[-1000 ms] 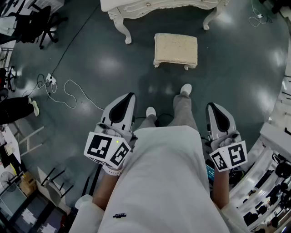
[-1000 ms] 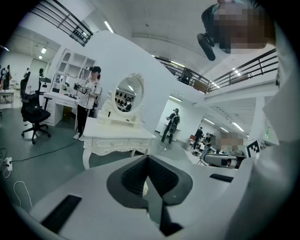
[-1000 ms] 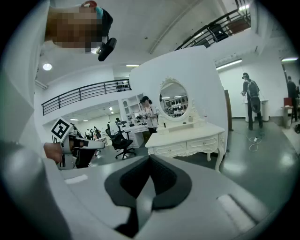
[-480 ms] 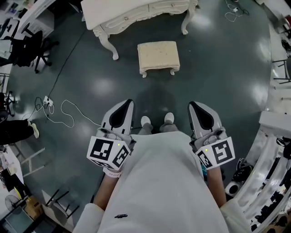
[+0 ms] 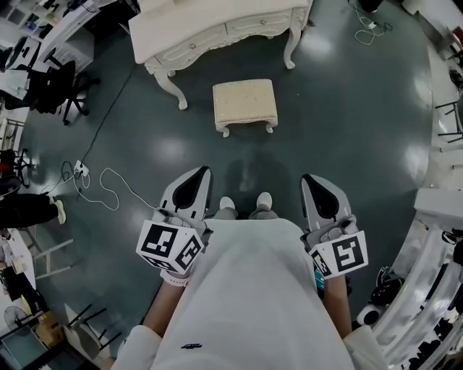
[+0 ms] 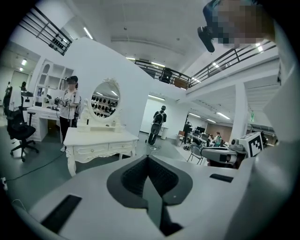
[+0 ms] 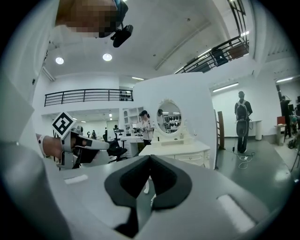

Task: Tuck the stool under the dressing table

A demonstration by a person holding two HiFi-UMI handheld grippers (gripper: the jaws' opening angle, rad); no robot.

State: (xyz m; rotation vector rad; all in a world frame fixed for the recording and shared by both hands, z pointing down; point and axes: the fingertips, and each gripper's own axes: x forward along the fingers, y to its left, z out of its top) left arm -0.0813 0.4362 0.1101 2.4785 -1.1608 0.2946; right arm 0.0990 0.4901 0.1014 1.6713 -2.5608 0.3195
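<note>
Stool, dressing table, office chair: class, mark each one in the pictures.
stool point(image 5: 244, 103), head view, middle of the seat
dressing table point(image 5: 217, 22), head view, bare top
office chair point(image 5: 49, 88), head view, middle of the chair

In the head view, the dressing table point(image 5: 217, 32) is cut off by the top edge. The legs of the stool point(image 5: 244, 103) are mostly hidden beneath its seat. The person's legs are largely covered by the torso; only two shoe tips point(image 5: 226, 204) are seen. In the right gripper view, the table's lower part is hidden behind the right gripper point(image 7: 149, 159).
</note>
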